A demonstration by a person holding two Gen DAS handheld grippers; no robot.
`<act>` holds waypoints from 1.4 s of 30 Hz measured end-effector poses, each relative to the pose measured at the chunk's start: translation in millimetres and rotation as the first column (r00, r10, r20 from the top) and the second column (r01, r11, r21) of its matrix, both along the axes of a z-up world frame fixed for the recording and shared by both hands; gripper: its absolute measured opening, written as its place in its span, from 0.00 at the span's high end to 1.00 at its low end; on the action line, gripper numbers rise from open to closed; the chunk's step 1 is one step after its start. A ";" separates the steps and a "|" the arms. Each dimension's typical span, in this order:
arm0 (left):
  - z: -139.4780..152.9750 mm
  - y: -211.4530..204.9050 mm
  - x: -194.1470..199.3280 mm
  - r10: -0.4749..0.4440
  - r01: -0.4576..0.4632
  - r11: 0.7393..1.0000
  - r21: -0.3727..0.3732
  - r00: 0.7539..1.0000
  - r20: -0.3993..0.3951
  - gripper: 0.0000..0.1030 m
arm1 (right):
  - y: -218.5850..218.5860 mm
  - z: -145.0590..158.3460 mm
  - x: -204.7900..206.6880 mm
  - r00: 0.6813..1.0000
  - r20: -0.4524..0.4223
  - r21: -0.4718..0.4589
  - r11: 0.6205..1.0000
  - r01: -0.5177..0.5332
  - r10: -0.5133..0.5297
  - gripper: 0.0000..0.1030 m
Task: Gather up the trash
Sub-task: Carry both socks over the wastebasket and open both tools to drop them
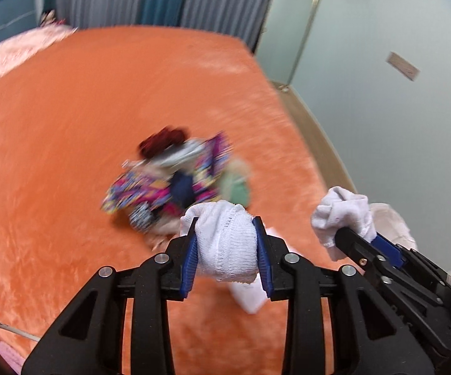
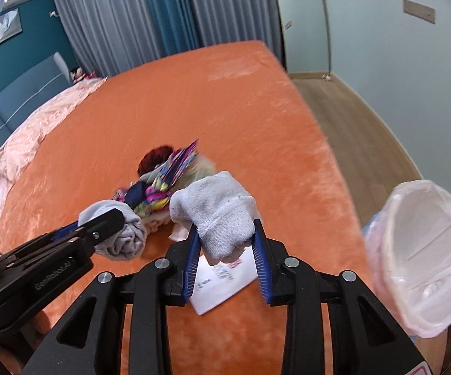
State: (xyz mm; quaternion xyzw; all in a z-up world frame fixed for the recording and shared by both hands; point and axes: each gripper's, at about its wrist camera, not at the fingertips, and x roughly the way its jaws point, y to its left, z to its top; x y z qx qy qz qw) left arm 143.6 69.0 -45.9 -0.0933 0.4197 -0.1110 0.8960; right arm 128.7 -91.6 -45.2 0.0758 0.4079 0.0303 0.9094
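Observation:
In the left wrist view my left gripper (image 1: pixel 226 223) is shut on a balled white sock (image 1: pixel 225 250), held above the orange bed cover (image 1: pixel 69 156). To its right my right gripper (image 1: pixel 355 234) is shut on a second white sock (image 1: pixel 344 212). The right wrist view shows that second sock (image 2: pixel 219 215) pressed between the blue pads (image 2: pixel 192 259) of my right gripper (image 2: pixel 225 228), with the left gripper (image 2: pixel 106 222) and its rolled sock (image 2: pixel 125 237) at the left. A white bin with a pink liner (image 2: pixel 422 256) stands at the right, beside the bed.
A blurred pile of colourful clothes (image 1: pixel 175 184) lies mid-bed, also seen as the pile (image 2: pixel 159 187). A printed white paper (image 2: pixel 222 284) lies on the cover under the grippers. A pink quilt (image 2: pixel 38 125) covers the bed's left; wooden floor (image 2: pixel 350 125) lies to the right.

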 end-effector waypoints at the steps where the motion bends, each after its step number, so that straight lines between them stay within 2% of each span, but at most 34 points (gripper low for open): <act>1: 11.3 -13.3 -3.3 -0.029 0.029 1.000 0.001 0.999 0.023 0.69 | -11.0 6.3 -4.3 1.000 0.013 0.001 1.000 0.022 -0.022 0.70; 5: 35.1 -56.0 -12.4 -0.118 0.118 0.993 0.006 0.990 0.077 0.69 | -54.8 23.7 -24.6 0.992 0.053 0.000 0.993 0.115 -0.115 0.70; 11: 54.5 -130.9 -31.3 -0.278 0.279 0.960 0.012 0.953 0.122 0.69 | -130.0 33.3 -55.6 0.961 0.085 0.003 0.964 0.265 -0.264 0.70; 17: 51.9 -195.8 -40.0 -0.404 0.402 0.915 0.037 0.907 0.118 0.69 | -192.5 29.5 -82.1 0.916 0.091 0.001 0.920 0.393 -0.391 0.70; 24: 45.2 -257.0 -49.8 -0.501 0.497 0.865 0.065 0.859 0.104 0.68 | -232.7 11.6 -104.4 0.878 0.066 0.015 0.880 0.475 -0.475 0.69; 34: 35.0 -297.8 -54.4 -0.550 0.544 0.835 0.087 0.831 0.081 0.67 | -252.4 -2.3 -112.3 0.857 0.047 0.024 0.858 0.512 -0.513 0.69; 37: 29.5 -304.3 -50.9 -0.551 0.545 0.833 0.094 0.831 0.071 0.65 | -255.2 -5.4 -108.3 0.854 0.044 0.025 0.855 0.518 -0.519 0.66; 42: 26.5 -309.3 -46.6 -0.523 0.517 0.851 0.096 0.849 0.069 0.51 | -252.7 -8.0 -105.4 0.851 0.045 0.010 0.852 0.524 -0.523 0.49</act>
